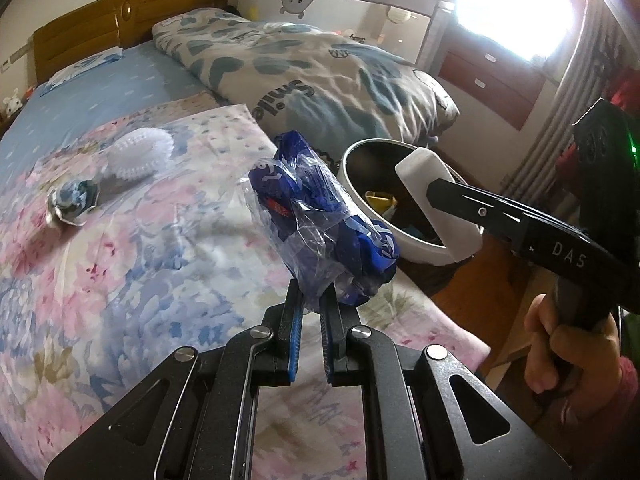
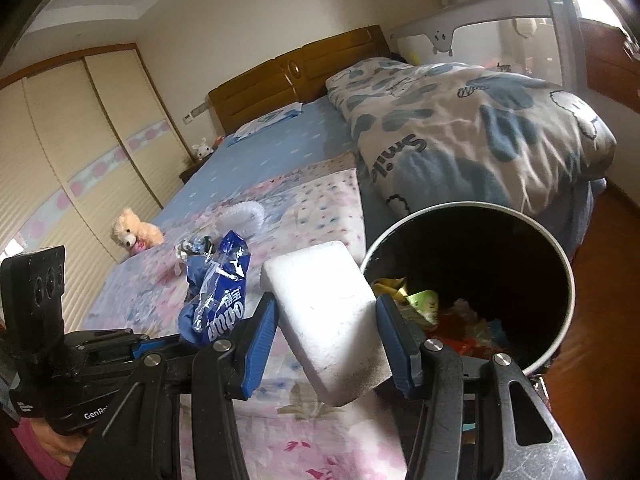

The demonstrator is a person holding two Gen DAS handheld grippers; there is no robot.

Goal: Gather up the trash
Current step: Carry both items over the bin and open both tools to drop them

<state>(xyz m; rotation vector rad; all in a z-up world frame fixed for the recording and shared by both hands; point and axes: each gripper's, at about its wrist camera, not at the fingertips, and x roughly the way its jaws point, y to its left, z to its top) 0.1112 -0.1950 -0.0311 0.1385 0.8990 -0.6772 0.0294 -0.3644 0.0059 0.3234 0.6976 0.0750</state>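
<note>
My left gripper (image 1: 314,300) is shut on a crumpled blue and clear plastic wrapper (image 1: 320,216), held above the flowered bedspread near the bed's edge. The same wrapper (image 2: 218,292) shows left of centre in the right wrist view. My right gripper (image 2: 326,320) is shut on a white foam block (image 2: 324,316), which hangs beside the rim of a white bin (image 2: 560,264) with a dark inside. In the left wrist view the foam block (image 1: 436,200) sits over the bin (image 1: 360,184), which holds yellow and other scraps. A hand (image 1: 560,356) grips the right tool's handle.
On the bedspread (image 1: 120,260) lie a white spiky ball (image 1: 140,152) and a crumpled foil piece (image 1: 72,200). A folded quilt (image 1: 312,76) lies across the bed's far side. A teddy bear (image 2: 136,234) sits at the bed's left edge. Wooden floor (image 2: 616,360) surrounds the bin.
</note>
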